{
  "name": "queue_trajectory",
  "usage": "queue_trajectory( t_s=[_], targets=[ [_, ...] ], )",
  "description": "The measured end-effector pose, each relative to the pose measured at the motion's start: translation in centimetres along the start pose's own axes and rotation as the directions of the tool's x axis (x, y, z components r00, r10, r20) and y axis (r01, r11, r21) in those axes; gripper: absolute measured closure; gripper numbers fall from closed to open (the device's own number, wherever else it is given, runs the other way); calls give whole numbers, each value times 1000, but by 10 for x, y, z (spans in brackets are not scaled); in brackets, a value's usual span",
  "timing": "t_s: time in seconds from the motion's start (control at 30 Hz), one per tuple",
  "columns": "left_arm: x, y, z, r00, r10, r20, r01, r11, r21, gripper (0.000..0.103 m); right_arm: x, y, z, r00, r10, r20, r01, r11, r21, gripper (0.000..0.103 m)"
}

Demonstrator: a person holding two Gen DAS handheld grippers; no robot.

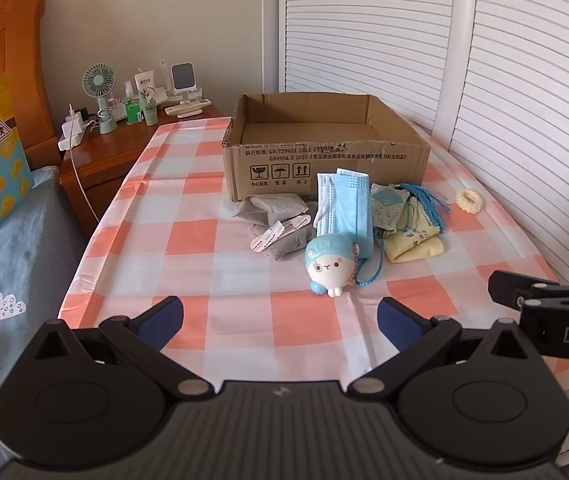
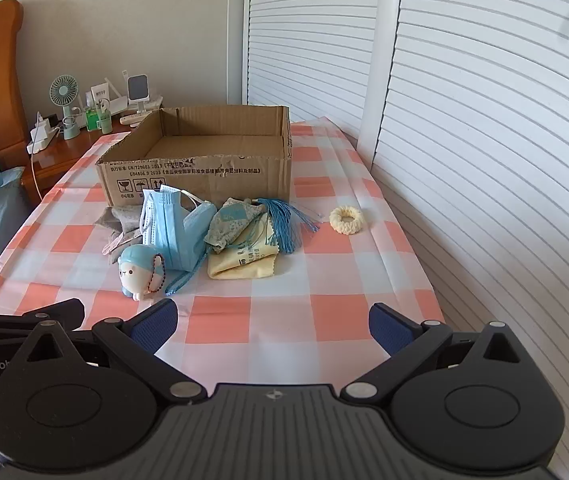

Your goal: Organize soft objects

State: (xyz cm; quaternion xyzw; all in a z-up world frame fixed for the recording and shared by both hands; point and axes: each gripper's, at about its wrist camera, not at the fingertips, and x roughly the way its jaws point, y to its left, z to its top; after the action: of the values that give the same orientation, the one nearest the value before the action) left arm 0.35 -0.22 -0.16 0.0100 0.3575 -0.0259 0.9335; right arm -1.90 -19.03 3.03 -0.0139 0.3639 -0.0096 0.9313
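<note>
My left gripper [image 1: 280, 322] has its jaws spread wide with nothing between the blue ribbed pads, hanging over the near edge of the checked tablecloth [image 1: 188, 236]. My right gripper [image 2: 272, 328] is just as wide and empty, beside the left one, closer to the tabletop's right edge.

Just beyond the left gripper stands a smooth, rounded squishy toy [image 1: 330, 266] in white with a pale blue cap, a bead chain and blue cord trailing from it. Touching it behind are pleated blue face masks [image 1: 350, 210] propped upright, and to their left crumpled grey socks [image 1: 274, 216] with paper tags. To the right of the masks lies a floral fabric pouch [image 2: 232, 220] with a stringy blue tassel [image 2: 284, 222], partly over a folded pale yellow cloth [image 2: 242, 262]. A fuzzy cream scrunchie [image 2: 346, 220] lies apart, towards the right edge.

Behind the pile, an open corrugated cardboard box [image 1: 324, 160] with ragged rims sits at the middle of the tabletop, towards its far edge.
</note>
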Motion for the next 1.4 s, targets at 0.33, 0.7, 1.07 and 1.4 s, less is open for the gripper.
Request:
queue_trajectory(
  t_s=[0.33, 0.7, 1.07, 1.4],
  targets=[
    [0, -1, 0, 1000, 1, 0, -1, 1000, 2, 1, 1, 0, 0, 1000, 0, 2, 0, 1000, -1, 0],
    [3, -4, 3, 1000, 5, 4, -5, 1000, 6, 1, 2, -1, 2, 1000, -3, 3, 3, 1000, 3, 0],
    [2, -4, 5, 1000, -9, 14, 9, 1000, 5, 1, 2, -5, 4, 1000, -6, 13, 6, 1000, 2, 0],
    [3, -4, 6, 1000, -14, 17, 14, 1000, 9, 1, 2, -5, 6, 1000, -10, 20, 10, 1000, -9, 0]
  ],
)
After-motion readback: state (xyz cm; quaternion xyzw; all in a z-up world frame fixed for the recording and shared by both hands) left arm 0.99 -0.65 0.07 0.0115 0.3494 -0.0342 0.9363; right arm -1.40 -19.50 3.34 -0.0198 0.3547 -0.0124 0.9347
